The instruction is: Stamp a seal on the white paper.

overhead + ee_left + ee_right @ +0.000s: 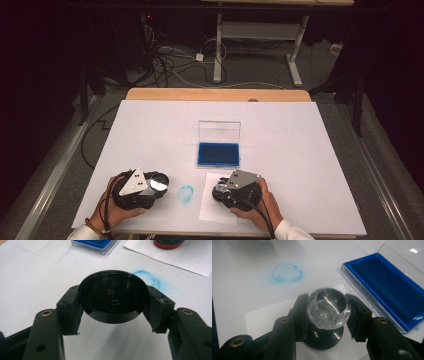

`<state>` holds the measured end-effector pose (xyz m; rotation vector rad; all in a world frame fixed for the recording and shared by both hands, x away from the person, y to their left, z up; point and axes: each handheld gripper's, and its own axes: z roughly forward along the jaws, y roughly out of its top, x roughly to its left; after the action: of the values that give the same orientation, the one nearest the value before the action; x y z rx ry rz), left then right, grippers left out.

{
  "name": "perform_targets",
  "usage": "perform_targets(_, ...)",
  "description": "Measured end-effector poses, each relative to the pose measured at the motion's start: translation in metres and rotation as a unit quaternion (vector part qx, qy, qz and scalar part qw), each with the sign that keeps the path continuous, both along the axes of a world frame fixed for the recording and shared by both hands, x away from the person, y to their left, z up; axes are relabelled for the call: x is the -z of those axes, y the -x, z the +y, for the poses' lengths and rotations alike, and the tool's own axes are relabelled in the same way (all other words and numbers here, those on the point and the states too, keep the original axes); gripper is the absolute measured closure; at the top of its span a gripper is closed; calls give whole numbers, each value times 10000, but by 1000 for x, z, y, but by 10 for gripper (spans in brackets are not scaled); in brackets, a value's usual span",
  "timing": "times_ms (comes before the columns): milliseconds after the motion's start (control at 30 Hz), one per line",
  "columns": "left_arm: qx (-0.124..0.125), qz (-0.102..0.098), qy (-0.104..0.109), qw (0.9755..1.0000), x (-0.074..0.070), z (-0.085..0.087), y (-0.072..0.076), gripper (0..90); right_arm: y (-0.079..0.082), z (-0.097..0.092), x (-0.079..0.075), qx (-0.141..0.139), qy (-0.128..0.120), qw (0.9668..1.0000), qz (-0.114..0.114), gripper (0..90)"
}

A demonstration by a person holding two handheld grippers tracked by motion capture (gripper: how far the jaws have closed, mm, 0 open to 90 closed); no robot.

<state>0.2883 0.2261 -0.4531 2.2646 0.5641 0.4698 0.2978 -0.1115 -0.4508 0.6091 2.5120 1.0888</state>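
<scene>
On the white table [300,150], left gripper [112,306] pinches black lid [113,295]; right gripper [327,312] pinches clear-knobbed stamp [328,308]

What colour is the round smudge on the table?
The smudge is light blue, a faint ring, seen best in the right gripper view.

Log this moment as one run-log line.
left gripper: shut on black cap | right gripper: shut on stamp's clear knob, over paper sheet | ink pad: open
</scene>
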Motion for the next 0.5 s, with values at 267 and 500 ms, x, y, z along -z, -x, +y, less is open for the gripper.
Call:
perform_targets(267, 15, 11, -12, 10000, 0, 0, 1, 364, -1, -1, 1, -3, -25, 10000, 27, 571)
perform_targets(500, 18, 25, -24, 10000, 1, 0, 1, 364, -2, -1, 1, -6, -54, 10000, 54, 571)
